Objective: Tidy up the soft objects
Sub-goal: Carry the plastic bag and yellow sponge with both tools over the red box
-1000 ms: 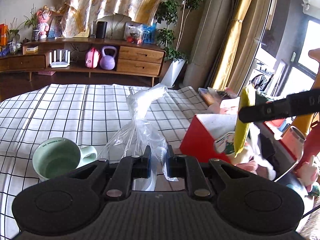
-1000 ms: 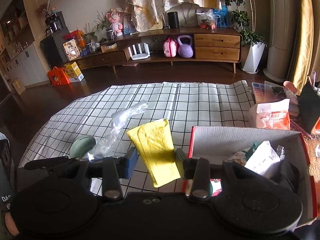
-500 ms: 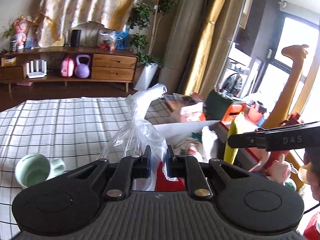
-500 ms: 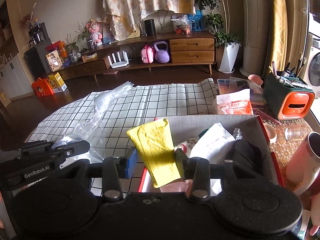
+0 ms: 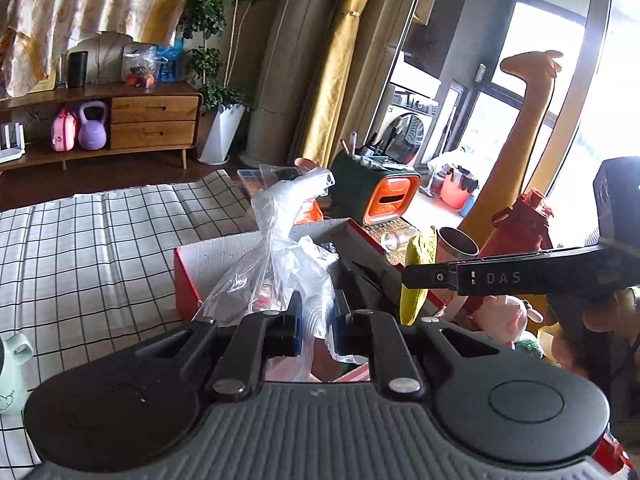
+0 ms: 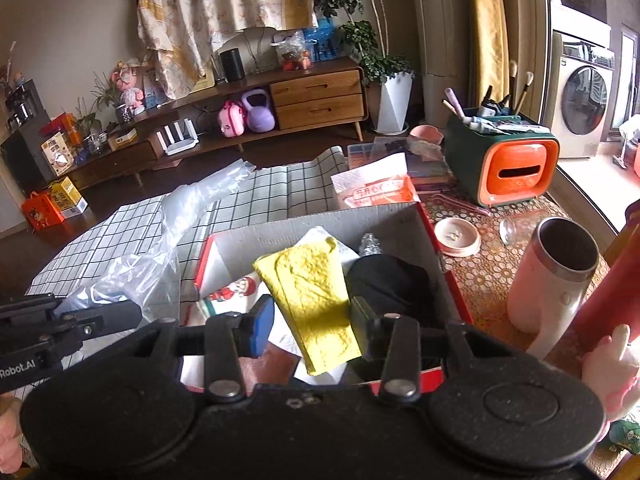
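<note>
My left gripper (image 5: 316, 326) is shut on a crumpled clear plastic bag (image 5: 280, 256) and holds it over the near left part of the red cardboard box (image 5: 186, 284). The bag also shows in the right wrist view (image 6: 160, 256). My right gripper (image 6: 312, 328) stands wide, with a yellow cloth (image 6: 312, 292) hanging between its fingers, pressed to the right finger, over the middle of the box (image 6: 452, 280). The cloth shows edge-on in the left wrist view (image 5: 416, 276). Inside the box lie white printed fabric (image 6: 236, 288) and a black soft item (image 6: 392, 284).
A mint mug (image 5: 12, 376) stands on the checked tablecloth (image 5: 92, 248) at left. Right of the box are a pink-white tumbler (image 6: 552, 276), a pink dish (image 6: 458, 236), an orange-green organizer (image 6: 508, 164), a red bottle (image 5: 520, 228) and a pink plush (image 5: 502, 316).
Both grippers have moved right, from over the tablecloth to over the red box, carrying the bag and the yellow cloth. The mug has slid to the left edge of the left view.
</note>
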Tool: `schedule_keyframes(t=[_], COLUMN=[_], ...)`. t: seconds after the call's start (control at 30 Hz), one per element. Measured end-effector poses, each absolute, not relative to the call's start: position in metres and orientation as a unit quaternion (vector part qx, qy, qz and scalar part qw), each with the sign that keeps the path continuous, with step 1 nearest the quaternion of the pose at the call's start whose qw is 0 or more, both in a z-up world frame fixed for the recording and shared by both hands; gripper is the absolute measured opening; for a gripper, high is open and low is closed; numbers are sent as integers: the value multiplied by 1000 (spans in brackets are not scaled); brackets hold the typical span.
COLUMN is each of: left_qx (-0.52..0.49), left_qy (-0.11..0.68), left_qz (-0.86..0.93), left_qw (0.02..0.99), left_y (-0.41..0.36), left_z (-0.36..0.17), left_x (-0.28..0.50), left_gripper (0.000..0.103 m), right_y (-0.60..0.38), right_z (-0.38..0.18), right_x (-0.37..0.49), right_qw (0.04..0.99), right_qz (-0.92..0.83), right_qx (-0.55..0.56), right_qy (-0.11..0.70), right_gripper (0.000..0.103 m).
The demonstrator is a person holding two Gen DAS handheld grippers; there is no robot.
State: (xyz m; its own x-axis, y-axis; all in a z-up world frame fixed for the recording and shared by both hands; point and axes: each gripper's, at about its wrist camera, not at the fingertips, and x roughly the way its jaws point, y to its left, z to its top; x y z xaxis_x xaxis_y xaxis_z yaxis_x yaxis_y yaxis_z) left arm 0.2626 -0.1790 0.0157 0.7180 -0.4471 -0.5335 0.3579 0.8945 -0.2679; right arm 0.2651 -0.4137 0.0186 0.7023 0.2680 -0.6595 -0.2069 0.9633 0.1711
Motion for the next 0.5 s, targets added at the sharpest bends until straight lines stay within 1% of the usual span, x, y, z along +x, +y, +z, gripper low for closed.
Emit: schedule_keyframes(t=[0.2,0.5], left_qx=[-61,-56], left_qy=[316,335], left_qz=[-245,-270], left_qw=[914,901], left_y=[-207,-230], left_z=[7,-15], left_x=[271,303], left_gripper=[13,13], right_y=[-435,-451], right_z=[6,-18], right_x=[274,301], right_qw=[922,916], right_qz=[105,81], right_qx=[53,73], right_qy=[369,386], right_gripper=[40,40])
